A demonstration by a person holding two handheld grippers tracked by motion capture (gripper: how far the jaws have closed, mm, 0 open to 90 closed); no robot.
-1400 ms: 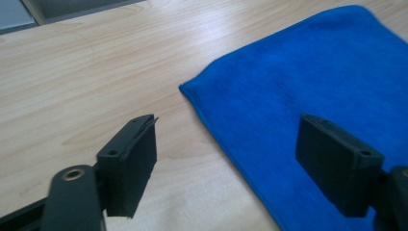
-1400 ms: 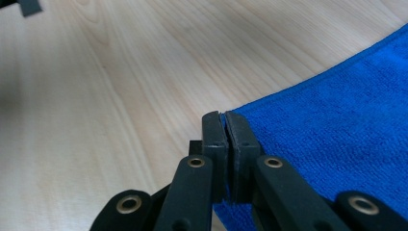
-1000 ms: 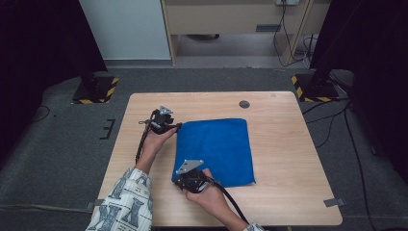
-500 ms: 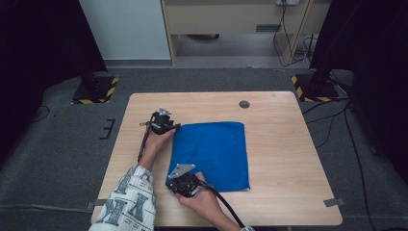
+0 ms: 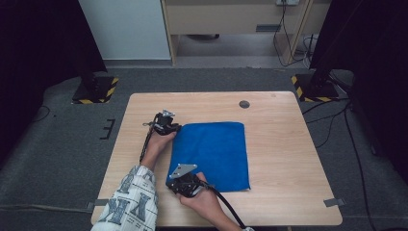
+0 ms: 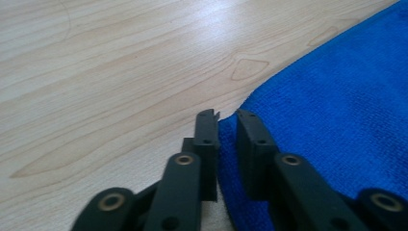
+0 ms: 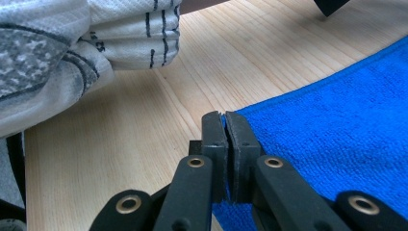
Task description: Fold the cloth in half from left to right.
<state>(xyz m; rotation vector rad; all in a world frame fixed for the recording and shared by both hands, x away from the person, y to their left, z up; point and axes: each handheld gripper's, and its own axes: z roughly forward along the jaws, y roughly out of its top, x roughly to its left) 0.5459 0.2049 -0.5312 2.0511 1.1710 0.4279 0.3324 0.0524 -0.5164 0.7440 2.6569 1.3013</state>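
A blue cloth (image 5: 211, 154) lies flat in the middle of the wooden table (image 5: 284, 144). My left gripper (image 5: 169, 126) sits at the cloth's far-left corner. In the left gripper view that corner of the blue cloth (image 6: 337, 120) lies in a narrow gap between the jaws of my left gripper (image 6: 226, 115), which stand slightly apart. My right gripper (image 5: 179, 179) is at the near-left corner. In the right gripper view my right gripper (image 7: 224, 115) is shut on the edge of the blue cloth (image 7: 337, 125).
A small dark round disc (image 5: 244, 104) is set in the table near its far edge. A person's patterned sleeve (image 5: 127, 204) crosses the table's near-left corner. Bare wood lies to the right of the cloth. Black stands with striped bases (image 5: 315, 89) flank the table.
The right gripper has slid a little to the left along the near edge and the cloth's near side has shifted left with it. The left gripper has stayed at the far-left corner.
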